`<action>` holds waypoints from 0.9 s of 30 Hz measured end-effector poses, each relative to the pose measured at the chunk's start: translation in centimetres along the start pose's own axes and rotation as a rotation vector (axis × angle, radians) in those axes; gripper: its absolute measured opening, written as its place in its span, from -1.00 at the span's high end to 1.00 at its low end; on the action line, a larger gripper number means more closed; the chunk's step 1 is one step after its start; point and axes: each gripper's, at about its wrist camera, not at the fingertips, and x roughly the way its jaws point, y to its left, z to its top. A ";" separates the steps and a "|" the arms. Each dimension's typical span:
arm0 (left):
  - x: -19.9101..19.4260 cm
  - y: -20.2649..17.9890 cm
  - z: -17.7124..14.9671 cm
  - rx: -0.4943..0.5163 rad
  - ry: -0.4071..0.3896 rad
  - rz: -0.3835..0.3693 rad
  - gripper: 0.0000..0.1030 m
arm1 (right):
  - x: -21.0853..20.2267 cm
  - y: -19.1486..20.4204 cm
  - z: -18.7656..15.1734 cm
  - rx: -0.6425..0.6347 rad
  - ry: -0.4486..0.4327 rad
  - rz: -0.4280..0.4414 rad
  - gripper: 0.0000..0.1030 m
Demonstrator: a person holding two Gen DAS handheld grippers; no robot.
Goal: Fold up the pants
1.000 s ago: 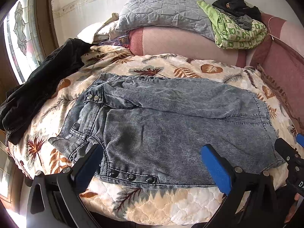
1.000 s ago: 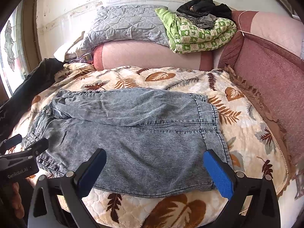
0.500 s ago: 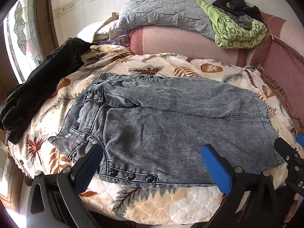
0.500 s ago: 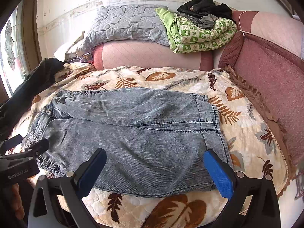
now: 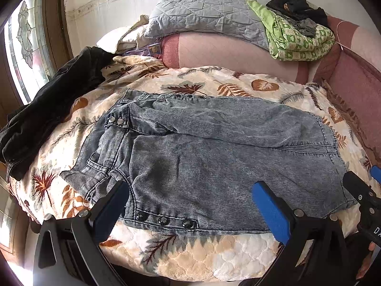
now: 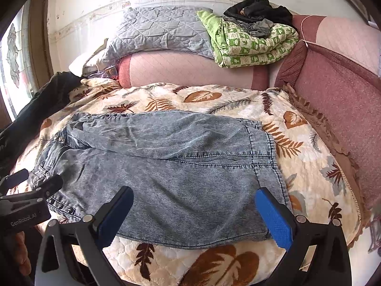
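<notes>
From the left wrist view, one pair of grey denim pants point(image 5: 214, 157) lies flat across the leaf-print quilt point(image 5: 190, 257), waistband toward its left edge, near its front edge. The left gripper point(image 5: 190, 205) hovers spread wide, holding nothing. Folding looks not yet begun; next, grasp the near edge.

From the right wrist view, the right gripper point(image 6: 194, 211) hangs equally wide and empty above the hems. Two grippers, one pair of pants.
</notes>
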 end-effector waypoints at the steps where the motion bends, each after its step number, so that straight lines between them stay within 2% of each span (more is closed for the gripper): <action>1: 0.0 0.0 0.0 0.000 0.000 0.000 -1.00 | 0.0 0.0 0.0 -0.001 -0.001 0.000 -1.00; 27: 0.5 -0.1 -0.2 0.001 0.016 -0.010 -1.00 | 0.4 0.2 -0.1 -0.001 0.010 0.006 -1.00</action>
